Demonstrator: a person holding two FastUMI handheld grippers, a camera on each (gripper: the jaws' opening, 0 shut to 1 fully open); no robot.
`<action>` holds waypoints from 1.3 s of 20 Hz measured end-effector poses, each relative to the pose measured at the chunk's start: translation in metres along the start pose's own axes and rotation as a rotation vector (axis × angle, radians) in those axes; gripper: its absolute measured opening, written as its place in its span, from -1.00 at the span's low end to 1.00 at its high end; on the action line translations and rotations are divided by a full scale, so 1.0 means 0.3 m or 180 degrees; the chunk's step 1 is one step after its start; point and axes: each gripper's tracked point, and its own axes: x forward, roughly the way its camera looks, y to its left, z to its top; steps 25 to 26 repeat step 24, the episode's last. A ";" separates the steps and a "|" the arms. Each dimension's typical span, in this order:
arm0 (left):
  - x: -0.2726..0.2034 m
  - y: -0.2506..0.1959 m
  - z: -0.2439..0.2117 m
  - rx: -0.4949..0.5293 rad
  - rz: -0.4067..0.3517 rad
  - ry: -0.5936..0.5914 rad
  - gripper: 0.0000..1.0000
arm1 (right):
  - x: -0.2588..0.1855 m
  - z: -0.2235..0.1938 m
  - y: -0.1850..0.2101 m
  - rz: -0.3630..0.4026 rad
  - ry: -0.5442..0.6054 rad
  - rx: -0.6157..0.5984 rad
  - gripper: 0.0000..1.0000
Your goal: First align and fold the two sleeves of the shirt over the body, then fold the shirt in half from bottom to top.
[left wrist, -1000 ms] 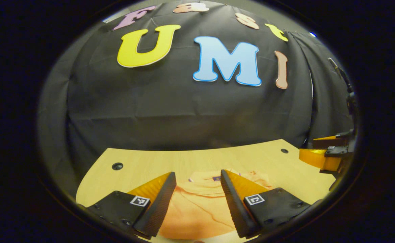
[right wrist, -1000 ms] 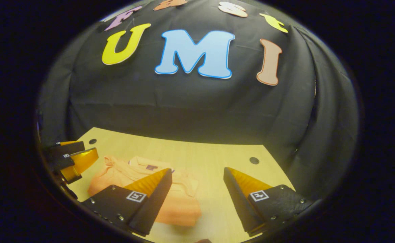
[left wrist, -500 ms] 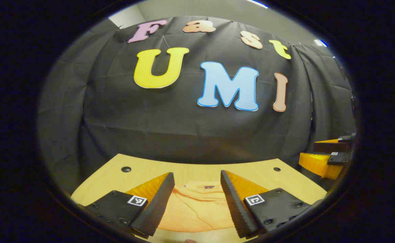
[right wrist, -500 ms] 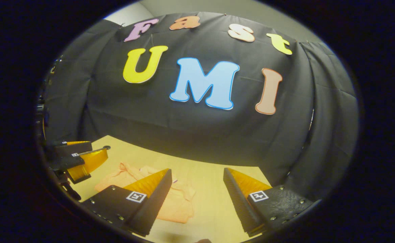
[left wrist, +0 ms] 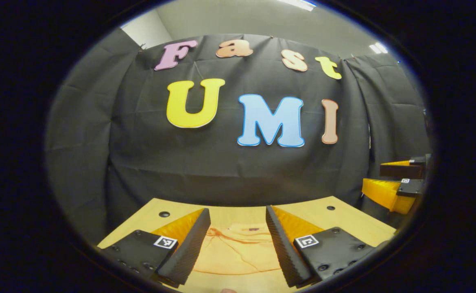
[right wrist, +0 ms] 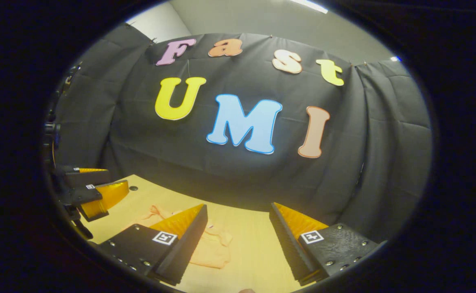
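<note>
- Since a second ago, both views have tipped up: more of the booth's wall shows now, and the shirt (left wrist: 238,252) has slid low and looks smaller.
- The shirt lies flat on the worktop (left wrist: 343,221) as a small, neat bundle. No sleeve sticks out at the side, and a little tag shows at its far end.
- That looks like a shirt with its sleeves in and its bottom brought up. How it got that way can't be told from one look.
- In the left gripper view, the shirt sits right ahead of the left gripper (left wrist: 238,248), between its two fingers and below them. The fingers are spread wide and hold nothing.
- In the right gripper view, the shirt (right wrist: 211,252) lies to the left of the right gripper (right wrist: 238,248), partly behind its left finger. This gripper is spread wide too, with nothing in it.
- So the left gripper is the nearer one. The right gripper is off to the shirt's side.
- Which way the bundle is longer is hard to tell, because the fingers hide its sides.
- Both grippers hang above the worktop, and neither touches the shirt.
</note>
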 end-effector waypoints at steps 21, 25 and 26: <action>-0.061 -0.167 0.025 0.0183 -0.0006 -0.0200 0.73 | -0.182 -0.064 -0.292 -0.0281 -0.0184 0.0386 0.89; -0.083 -0.280 0.039 0.0197 0.0148 -0.0278 0.73 | -0.199 -0.108 -0.398 -0.0143 -0.0232 0.0266 0.90; -0.083 -0.280 0.039 0.0197 0.0148 -0.0278 0.73 | -0.199 -0.108 -0.398 -0.0143 -0.0232 0.0266 0.90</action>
